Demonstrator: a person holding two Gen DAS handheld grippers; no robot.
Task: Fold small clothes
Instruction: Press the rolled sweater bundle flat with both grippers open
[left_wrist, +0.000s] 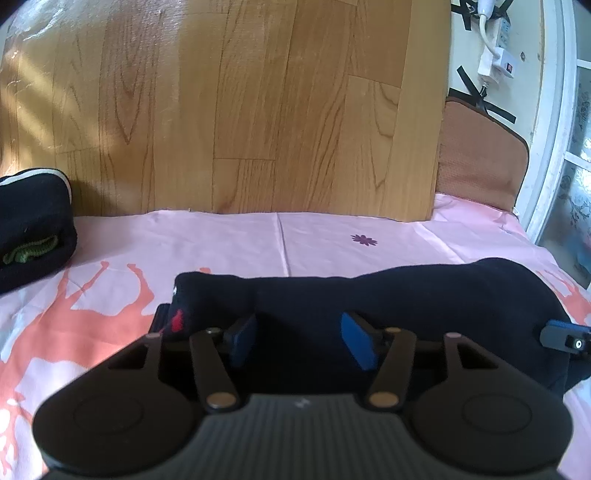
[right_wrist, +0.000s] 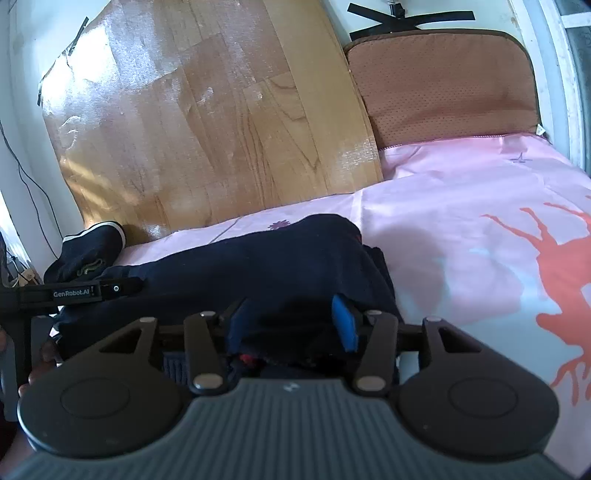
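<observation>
On the bed: a smooth pink sheet (left_wrist: 229, 240) printed with coral deer silhouettes and a small purple flower, creased down one seam.
Backdrop: a glossy wood-grain panel (left_wrist: 229, 103) stands upright at the sheet's far edge; beside it leans a brown perforated cushion (right_wrist: 443, 85) with darker piping.
Task garment: a dark navy garment (left_wrist: 406, 295), soft and matte, lies on the sheet as a long, low roll just in front of both claws. Its long axis runs across the left wrist view, one blunt end toward the left showing a small red mark, the bulkier end toward the right.
Second item: a smaller dark bundle (left_wrist: 33, 229) with a pale rim and a green knitted scrap sits well apart at the sheet's left edge, against the panel.
Left gripper (left_wrist: 301, 339): black linkage arms, blue flat pads; jaws stand spread over the garment, pads not pressing it.
Right gripper (right_wrist: 291, 325): same build; jaws spread, navy cloth lying between the blue pads, whether either pad touches it cannot be told.
Hand: fingertips (right_wrist: 40, 363) show beside the left gripper's body in the right wrist view.
</observation>
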